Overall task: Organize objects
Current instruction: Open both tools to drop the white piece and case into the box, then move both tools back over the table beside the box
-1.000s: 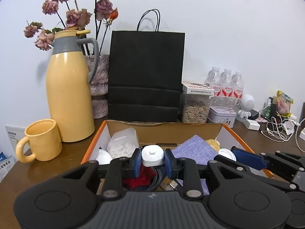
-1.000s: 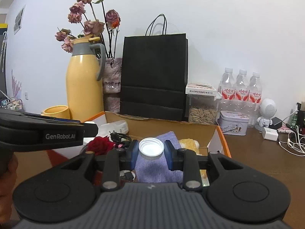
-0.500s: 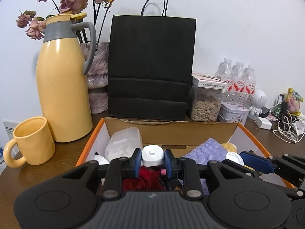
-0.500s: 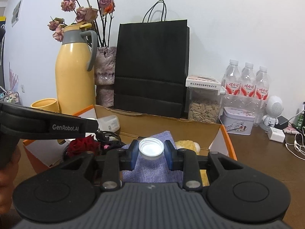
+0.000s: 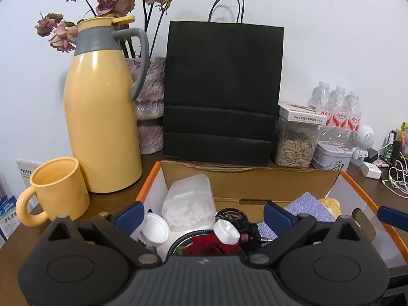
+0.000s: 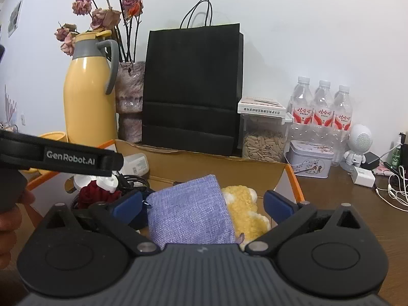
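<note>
An orange-edged cardboard box (image 5: pixel 255 178) holds a clear tub of white pellets (image 5: pixel 188 201), a red rose (image 5: pixel 209 247), black cables, a purple cloth pouch (image 6: pixel 188 216) and a yellow plush (image 6: pixel 244 209). My left gripper (image 5: pixel 202 215) is open above the box; a white cap (image 5: pixel 227 232) lies tilted on the rose below it, and a second white cap (image 5: pixel 155 230) sits by the left finger. My right gripper (image 6: pixel 202 205) is open and empty over the pouch. The left gripper's body (image 6: pixel 63 155) crosses the right wrist view.
Behind the box stand a yellow thermos (image 5: pixel 102 117), a yellow mug (image 5: pixel 56 191), a vase of dried roses (image 5: pixel 150 107), a black paper bag (image 5: pixel 221 91), a seed jar (image 5: pixel 295 145), a tin (image 5: pixel 331 156), water bottles (image 6: pixel 323 112) and chargers with cables (image 6: pixel 382 183).
Both grippers have opened. The left one let go of its white cap, which now lies on the rose. The right one's white cap is gone from view.
</note>
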The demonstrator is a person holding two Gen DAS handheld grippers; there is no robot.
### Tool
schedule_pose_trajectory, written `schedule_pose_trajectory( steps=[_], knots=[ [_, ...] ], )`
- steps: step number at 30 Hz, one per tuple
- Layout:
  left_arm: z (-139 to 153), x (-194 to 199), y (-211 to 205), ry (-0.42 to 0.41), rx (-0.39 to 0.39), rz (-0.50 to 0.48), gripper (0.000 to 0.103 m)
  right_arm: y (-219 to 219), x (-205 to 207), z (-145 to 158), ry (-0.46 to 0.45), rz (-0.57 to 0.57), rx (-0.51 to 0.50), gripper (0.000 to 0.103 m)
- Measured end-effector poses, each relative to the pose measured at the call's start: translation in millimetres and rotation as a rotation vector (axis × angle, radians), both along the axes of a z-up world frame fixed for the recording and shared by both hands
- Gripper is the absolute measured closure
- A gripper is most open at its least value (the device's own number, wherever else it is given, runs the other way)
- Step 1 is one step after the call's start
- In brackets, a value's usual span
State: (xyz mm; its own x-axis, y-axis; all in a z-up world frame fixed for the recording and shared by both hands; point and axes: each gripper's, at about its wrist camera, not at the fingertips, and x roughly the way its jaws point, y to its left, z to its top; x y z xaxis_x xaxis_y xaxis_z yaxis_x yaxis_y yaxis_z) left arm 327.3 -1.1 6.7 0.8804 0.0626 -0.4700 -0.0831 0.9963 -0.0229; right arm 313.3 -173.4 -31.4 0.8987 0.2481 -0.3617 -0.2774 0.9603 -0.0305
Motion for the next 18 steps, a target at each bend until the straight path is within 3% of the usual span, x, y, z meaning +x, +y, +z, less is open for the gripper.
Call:
schedule_pose_trajectory(
  steps=[18],
  knots=[
    [2, -38, 10, -0.032, 0.015, 0.014, 0.003, -17, -27, 8, -0.026, -0.018, -0.002, 0.000]
  ],
)
